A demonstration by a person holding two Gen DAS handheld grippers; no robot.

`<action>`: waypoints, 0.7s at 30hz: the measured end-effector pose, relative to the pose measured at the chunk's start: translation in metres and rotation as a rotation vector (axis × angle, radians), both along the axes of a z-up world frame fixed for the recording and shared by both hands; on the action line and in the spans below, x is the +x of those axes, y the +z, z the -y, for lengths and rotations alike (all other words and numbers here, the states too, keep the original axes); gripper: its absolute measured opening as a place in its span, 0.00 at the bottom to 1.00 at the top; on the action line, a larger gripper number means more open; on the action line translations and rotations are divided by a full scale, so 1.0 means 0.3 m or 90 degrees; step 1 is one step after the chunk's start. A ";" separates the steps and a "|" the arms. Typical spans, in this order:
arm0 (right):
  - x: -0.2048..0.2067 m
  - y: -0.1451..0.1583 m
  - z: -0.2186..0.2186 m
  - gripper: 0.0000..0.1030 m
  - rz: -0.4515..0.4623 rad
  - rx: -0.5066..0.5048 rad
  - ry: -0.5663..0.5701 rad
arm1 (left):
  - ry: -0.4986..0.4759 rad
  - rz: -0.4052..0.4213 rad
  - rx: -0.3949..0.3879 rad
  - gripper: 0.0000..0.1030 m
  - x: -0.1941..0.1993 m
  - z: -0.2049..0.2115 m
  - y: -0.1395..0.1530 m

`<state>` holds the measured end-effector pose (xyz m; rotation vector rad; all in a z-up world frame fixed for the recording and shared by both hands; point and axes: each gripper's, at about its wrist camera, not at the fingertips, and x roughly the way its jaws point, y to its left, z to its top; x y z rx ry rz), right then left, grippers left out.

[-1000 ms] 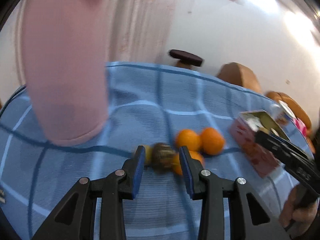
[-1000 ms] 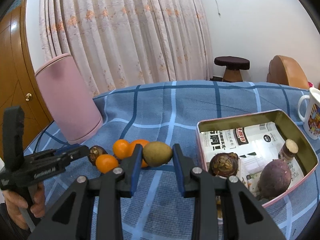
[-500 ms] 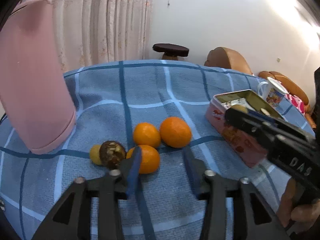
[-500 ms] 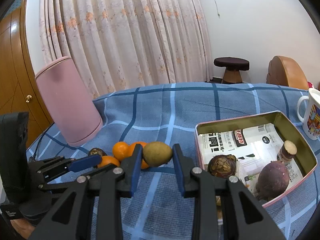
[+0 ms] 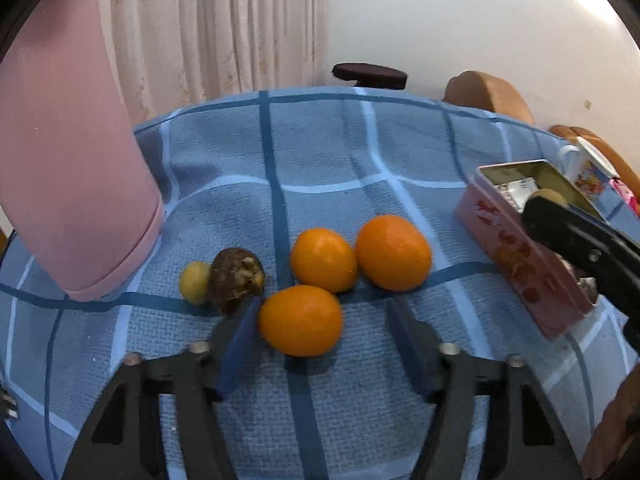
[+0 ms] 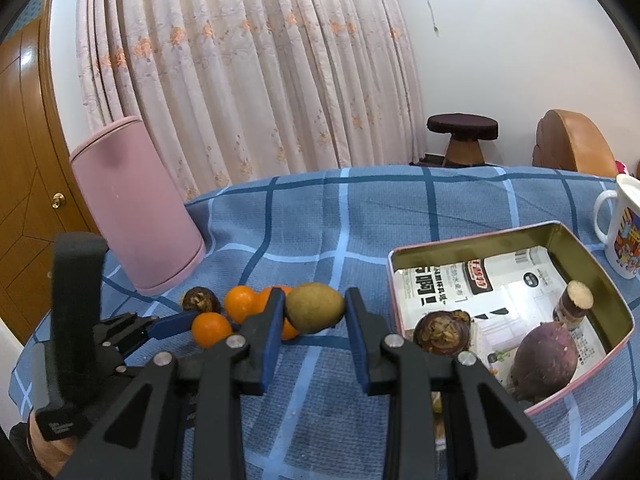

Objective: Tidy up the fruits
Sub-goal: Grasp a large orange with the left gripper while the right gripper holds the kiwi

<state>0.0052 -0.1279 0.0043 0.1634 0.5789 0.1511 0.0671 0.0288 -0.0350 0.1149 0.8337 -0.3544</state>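
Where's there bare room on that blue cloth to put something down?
Open cloth lies behind the oranges, between the pink bin and the tin. Inside the tin, its back half is bare paper. Crowded: the fruit cluster at the left claw.

pink bin [image 5: 68, 152] left, tin [image 6: 516, 320] right, cloth [image 5: 328, 152] between

Three oranges [image 5: 300, 319] [image 5: 323, 260] [image 5: 393, 252], two mangosteens [image 5: 237, 279] [image 6: 442, 333], one small yellow fruit [image 5: 194, 282], one kiwi [image 6: 315, 308], one purple sweet potato [image 6: 545, 357] and one small jar [image 6: 574, 304]; also one pink tin [image 6: 592, 260], one mug [image 6: 622, 236], one pink bin [image 6: 136, 208], one stool [image 6: 462, 136].
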 end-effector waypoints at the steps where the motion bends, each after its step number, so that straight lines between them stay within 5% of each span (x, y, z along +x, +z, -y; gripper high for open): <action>1: 0.001 0.000 0.003 0.32 0.000 0.001 0.000 | 0.002 -0.006 0.000 0.41 0.004 -0.002 -0.004; 5: -0.005 0.007 0.008 0.32 0.011 0.002 -0.001 | -0.003 -0.014 -0.051 0.41 0.000 -0.037 0.001; 8: -0.015 0.019 0.008 0.32 0.030 -0.011 -0.008 | -0.002 0.030 -0.093 0.41 -0.036 -0.058 0.036; 13: -0.043 0.052 0.034 0.32 0.075 -0.057 -0.039 | 0.032 0.127 -0.068 0.41 -0.106 -0.008 0.096; 21: -0.052 0.058 0.213 0.32 0.087 -0.082 -0.098 | 0.009 0.163 -0.096 0.41 -0.151 0.133 0.163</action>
